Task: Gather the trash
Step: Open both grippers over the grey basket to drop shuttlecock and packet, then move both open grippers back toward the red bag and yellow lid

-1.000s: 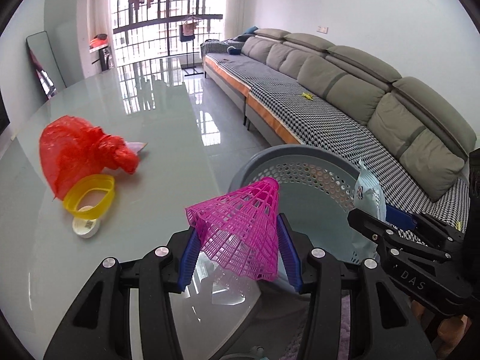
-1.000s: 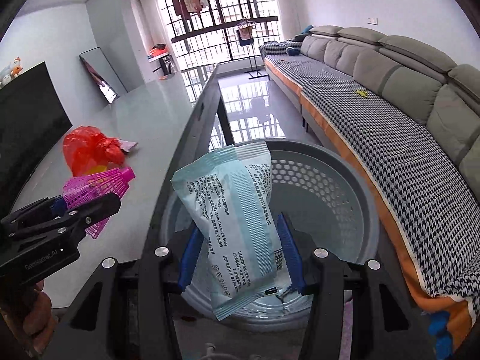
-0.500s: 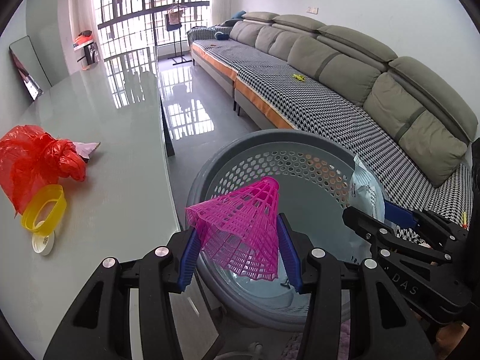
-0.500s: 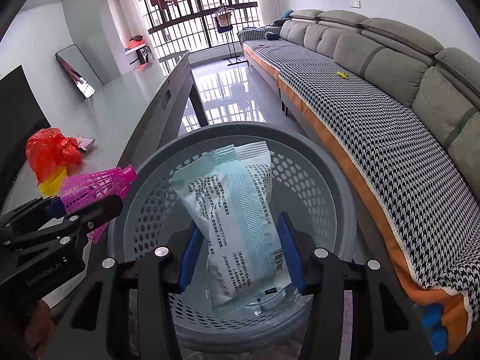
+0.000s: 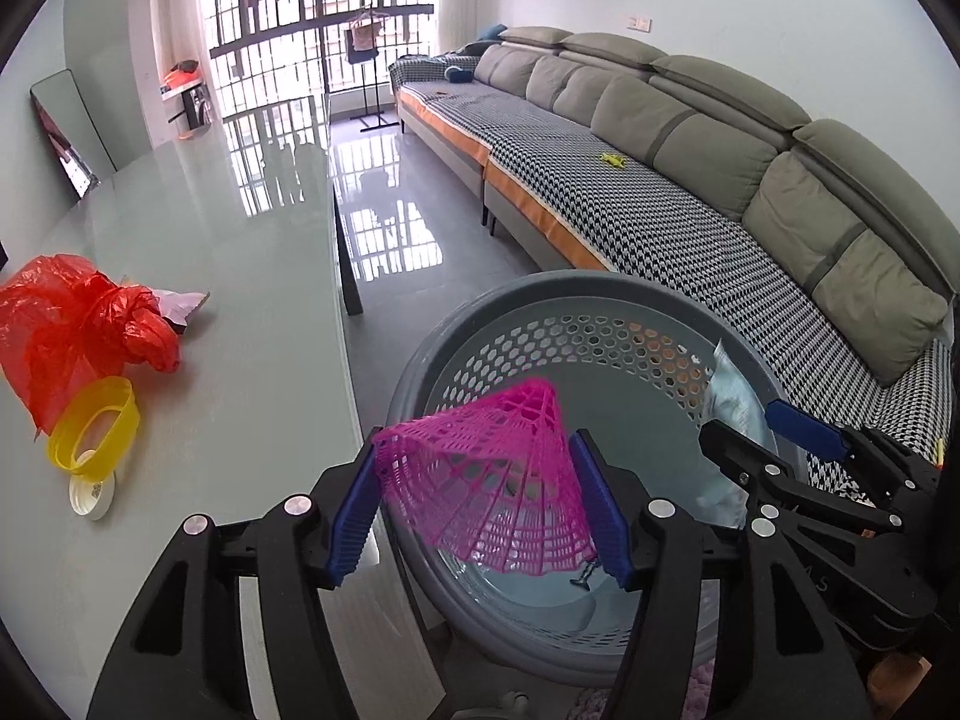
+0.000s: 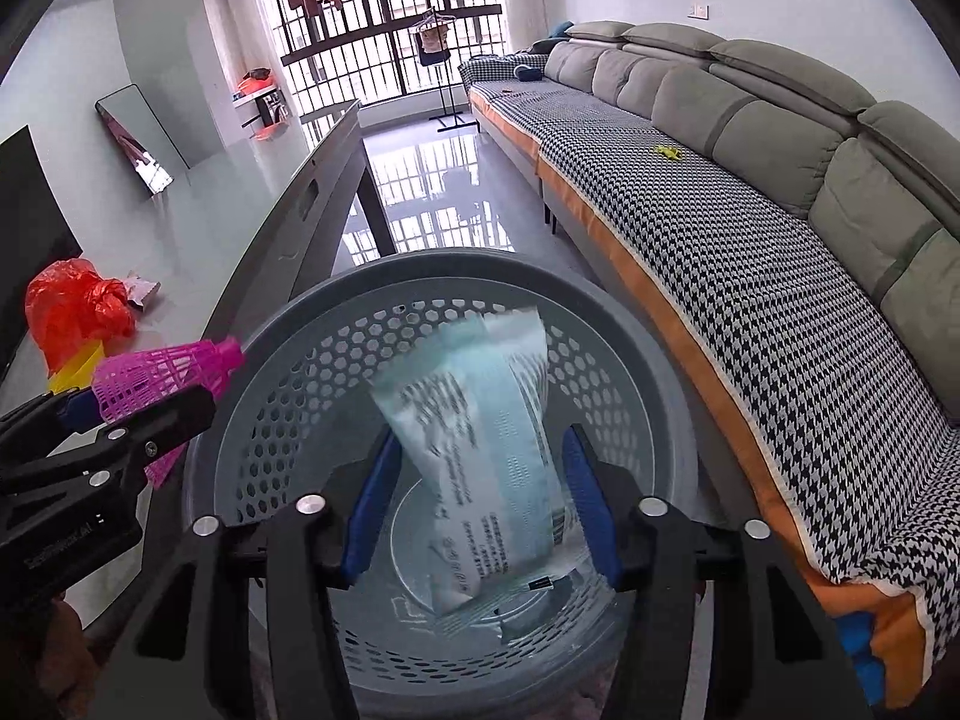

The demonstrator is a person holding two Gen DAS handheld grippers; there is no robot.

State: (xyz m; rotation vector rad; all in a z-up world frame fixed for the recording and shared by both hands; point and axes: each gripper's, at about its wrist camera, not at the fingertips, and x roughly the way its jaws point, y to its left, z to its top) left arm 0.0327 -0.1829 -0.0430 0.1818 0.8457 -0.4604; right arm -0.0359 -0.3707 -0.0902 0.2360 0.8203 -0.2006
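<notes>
The pale blue wrapper (image 6: 480, 468) hangs tilted and motion-blurred over the inside of the grey perforated basket (image 6: 288, 372), between the blue pads of the right gripper (image 6: 477, 510). Those jaws have just been opening, and a gap shows on both sides of the wrapper, so the pads no longer press it. In the left wrist view the same wrapper (image 5: 732, 402) shows as a pale edge near the basket's (image 5: 600, 300) far right wall, with the right gripper (image 5: 774, 450) reaching in from the right. The pink shuttlecock (image 5: 498, 492) sits between the blue pads of the left gripper (image 5: 480, 510), its cork end pointing away and its wide mesh skirt toward the camera, above the near left part of the basket's opening. The left jaws have also just been opening; the skirt spans almost the whole gap, and whether the pads still press it cannot be told. Seen from the right wrist, the shuttlecock (image 6: 162, 372) and left gripper (image 6: 120, 414) lie at the basket's left rim. The basket stands on the floor just beside the edge of the glossy pale table (image 5: 210, 240). Well apart from it on the table lie a crumpled red plastic bag (image 5: 72, 324), a yellow ring (image 5: 96, 426) touching it, a small white lid (image 5: 90, 495) just beside the ring, and a scrap of paper (image 5: 183, 303) behind the bag. Across the floor runs a long grey sofa (image 5: 690, 132) with a houndstooth cover.
</notes>
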